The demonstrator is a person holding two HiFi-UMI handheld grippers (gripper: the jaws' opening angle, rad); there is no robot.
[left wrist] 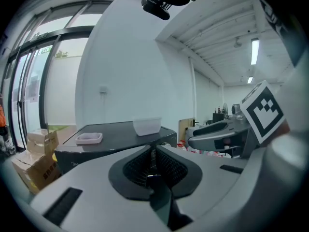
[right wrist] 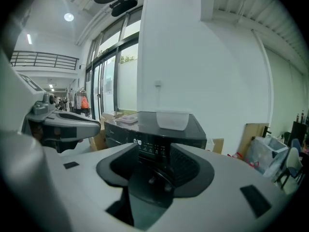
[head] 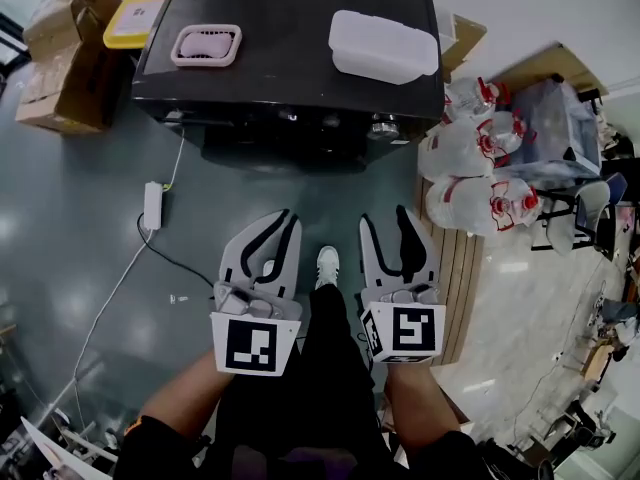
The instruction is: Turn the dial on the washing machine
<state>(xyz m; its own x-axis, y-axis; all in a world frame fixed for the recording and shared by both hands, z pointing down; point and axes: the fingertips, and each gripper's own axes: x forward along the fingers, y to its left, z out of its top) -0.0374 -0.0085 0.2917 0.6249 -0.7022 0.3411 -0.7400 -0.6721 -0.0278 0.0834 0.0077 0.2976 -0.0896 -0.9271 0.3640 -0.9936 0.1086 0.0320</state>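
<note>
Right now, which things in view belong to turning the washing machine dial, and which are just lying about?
Job: washing machine, its dial on the front panel, right gripper (open), left gripper (shut).
Lying about: pink tray and white container on the machine's top, cardboard boxes, water bottles, power strip.

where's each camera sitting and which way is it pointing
Head view: on the person's head, facing steeply down at the washing machine; shows forearms, legs, left tongs and right tongs.
Left gripper view: on the left tongs, facing along shut jaws towards the machine; right tongs at right.
Right gripper view: on the right tongs, facing through parted jaws at the machine's panel; left tongs at left.
Shared: all three catch the white tub on the machine.
</note>
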